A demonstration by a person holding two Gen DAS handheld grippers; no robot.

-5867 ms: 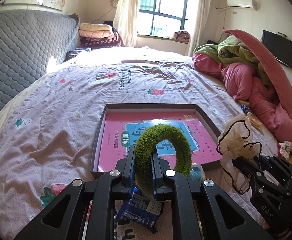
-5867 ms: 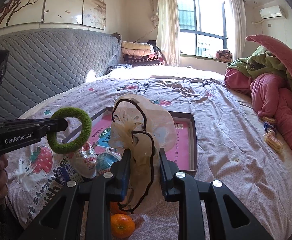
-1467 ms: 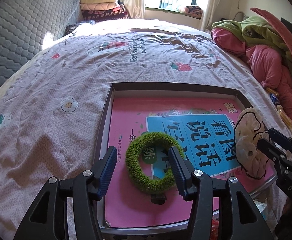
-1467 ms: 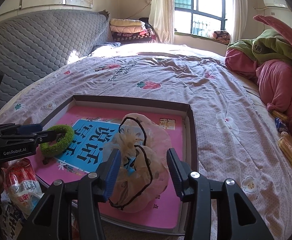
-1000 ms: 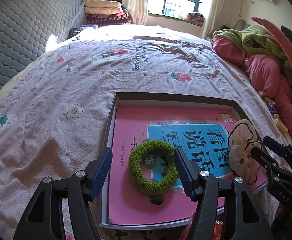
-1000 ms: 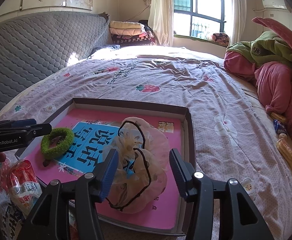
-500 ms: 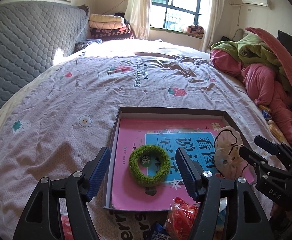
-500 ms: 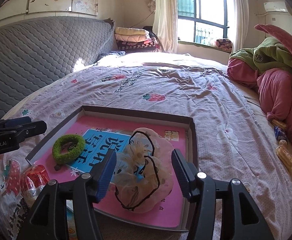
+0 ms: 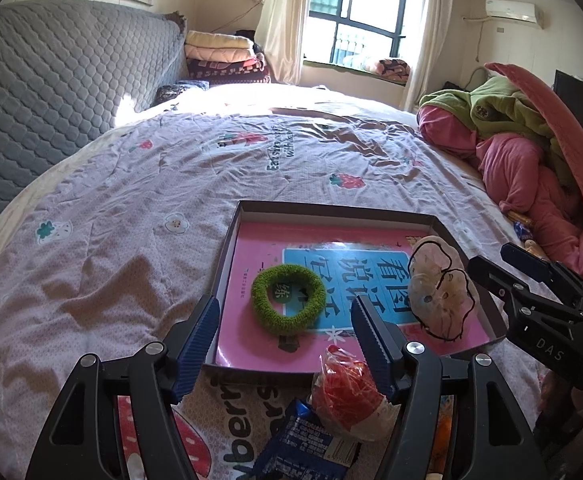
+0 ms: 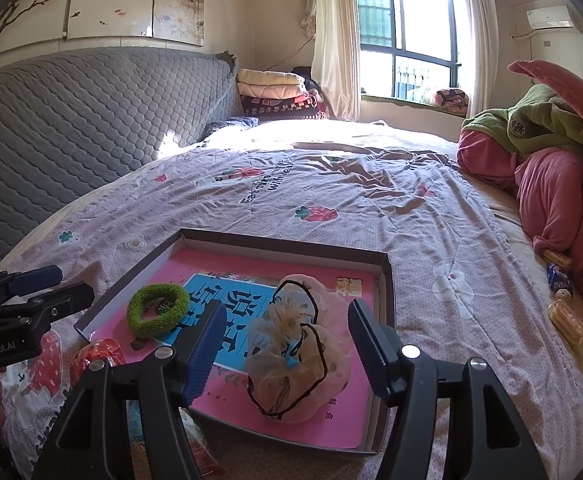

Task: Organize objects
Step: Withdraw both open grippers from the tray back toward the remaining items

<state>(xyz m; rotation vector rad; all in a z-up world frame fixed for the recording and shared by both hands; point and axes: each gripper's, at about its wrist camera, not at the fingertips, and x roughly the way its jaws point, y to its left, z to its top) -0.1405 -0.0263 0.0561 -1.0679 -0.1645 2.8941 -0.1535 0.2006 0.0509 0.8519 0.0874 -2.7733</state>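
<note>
A shallow dark box [image 9: 331, 210] [image 10: 283, 243] with a pink and blue book inside lies on the bed. A green fuzzy scrunchie [image 9: 288, 298] [image 10: 158, 309] lies in its left part. A sheer beige scrunchie with black trim [image 9: 439, 285] [image 10: 296, 346] lies in its right part. My left gripper [image 9: 285, 324] is open and empty, raised just short of the box's near edge. My right gripper [image 10: 285, 342] is open and empty, above the beige scrunchie without touching it. Each gripper shows in the other's view [image 9: 531, 292] [image 10: 23, 300].
A red snack bag [image 9: 345, 396] [image 10: 97, 354] and a blue packet [image 9: 305, 446] lie on the sheet in front of the box. Small snack packets [image 10: 563, 300] lie by the pink and green bedding pile [image 9: 531, 152] on the right. A grey quilted headboard [image 9: 51, 92] stands left.
Both grippers let go of their scrunchies into the box, opened, and have drawn back and up. The snack bags in front of the box have come into view.
</note>
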